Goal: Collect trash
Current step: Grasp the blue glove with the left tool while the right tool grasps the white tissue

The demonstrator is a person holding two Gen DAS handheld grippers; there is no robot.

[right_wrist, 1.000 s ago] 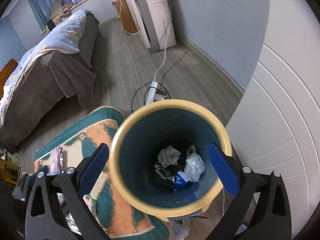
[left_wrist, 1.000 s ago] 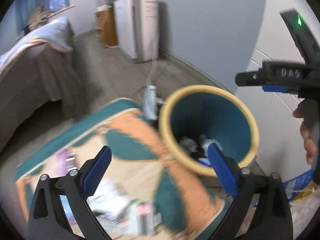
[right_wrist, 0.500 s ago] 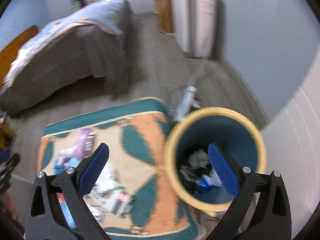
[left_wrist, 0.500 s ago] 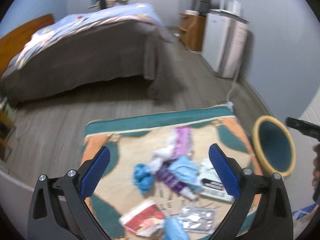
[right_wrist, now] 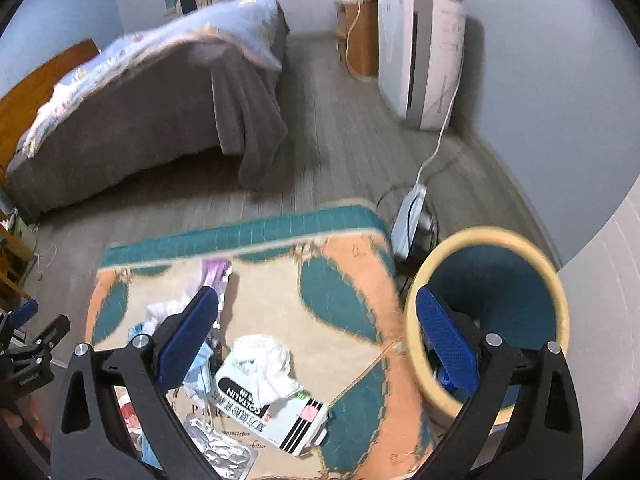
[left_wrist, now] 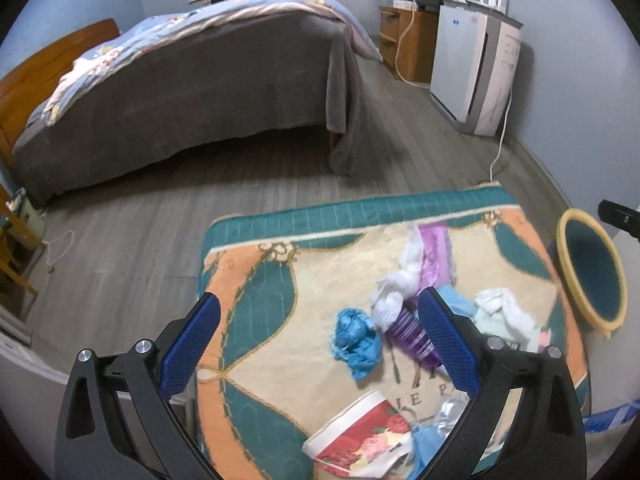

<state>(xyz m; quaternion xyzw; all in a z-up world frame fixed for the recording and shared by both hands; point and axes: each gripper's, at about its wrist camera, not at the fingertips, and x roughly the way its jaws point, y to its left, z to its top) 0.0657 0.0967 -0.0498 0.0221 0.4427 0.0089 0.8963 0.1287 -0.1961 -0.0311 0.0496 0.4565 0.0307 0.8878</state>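
Observation:
Trash lies scattered on a teal, orange and cream rug (left_wrist: 256, 308): a crumpled blue wad (left_wrist: 354, 338), white tissue (left_wrist: 396, 292), a purple wrapper (left_wrist: 434, 254), a red-patterned paper cup (left_wrist: 360, 436). The right wrist view shows a white crumpled tissue (right_wrist: 266, 364) on a white medicine box (right_wrist: 276, 412) and a foil blister pack (right_wrist: 222, 452). The yellow-rimmed teal bin (right_wrist: 496, 308) stands at the rug's right edge; it also shows in the left wrist view (left_wrist: 592, 268). My left gripper (left_wrist: 318, 344) is open and empty above the rug. My right gripper (right_wrist: 318, 340) is open and empty between trash and bin.
A bed with a grey cover (left_wrist: 180, 80) stands beyond the rug. A white appliance (left_wrist: 476, 68) and wooden nightstand (left_wrist: 404, 44) stand by the far wall. A power strip with cable (right_wrist: 412, 216) lies on the wood floor behind the bin.
Both grippers have swung left, away from over the bin toward the trash on the rug. Both stay open and empty.

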